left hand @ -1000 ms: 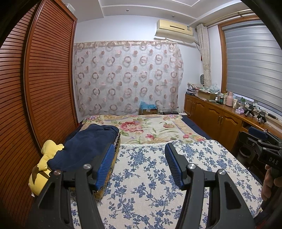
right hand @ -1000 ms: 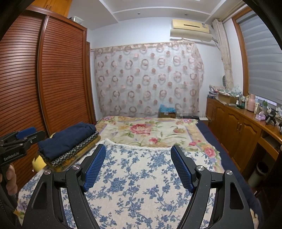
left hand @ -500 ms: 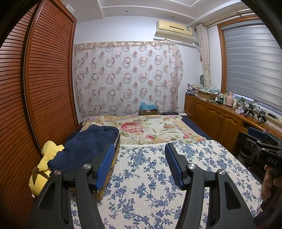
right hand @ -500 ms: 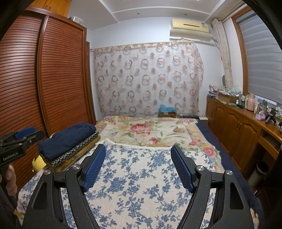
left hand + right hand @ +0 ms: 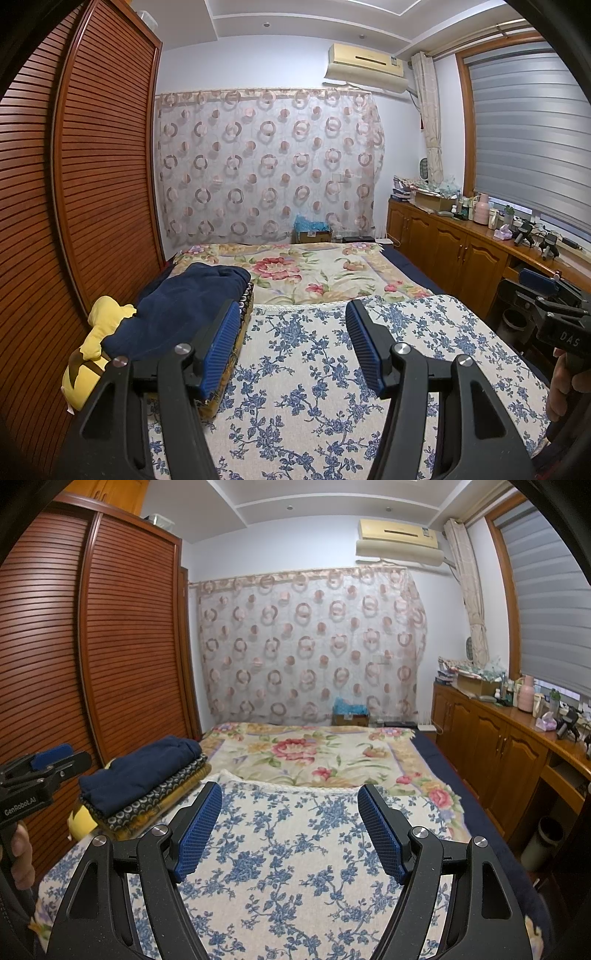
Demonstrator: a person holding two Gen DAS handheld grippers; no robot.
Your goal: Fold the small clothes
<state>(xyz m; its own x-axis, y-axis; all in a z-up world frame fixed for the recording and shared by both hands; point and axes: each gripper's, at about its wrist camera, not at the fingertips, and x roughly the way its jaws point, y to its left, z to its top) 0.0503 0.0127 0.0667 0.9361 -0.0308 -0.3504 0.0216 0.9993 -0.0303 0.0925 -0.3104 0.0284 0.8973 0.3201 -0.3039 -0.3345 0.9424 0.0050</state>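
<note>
Now both tools, left tool [image 5: 291,347] and right tool [image 5: 290,830], gape empty above blue-flowered cloth [image 5: 295,867].

Right gripper [image 5: 290,827] held above the bed [image 5: 303,871], jaws apart, nothing between them. Blue-flowered cloth [image 5: 295,849] spread over the near end. Folded clothes [image 5: 144,779] stacked at the bed's left edge, navy piece on top. Left gripper [image 5: 48,760] seen beside that edge, in a hand [image 5: 20,853].

Ahead of the claw, past the blue-flowered white bedspread [image 5: 295,849], hangs a sheer ring-patterned curtain [image 5: 310,646]. A louvred brown wooden wardrobe [image 5: 110,646] stands left, a wooden cabinet counter [image 5: 498,746] right.
</note>
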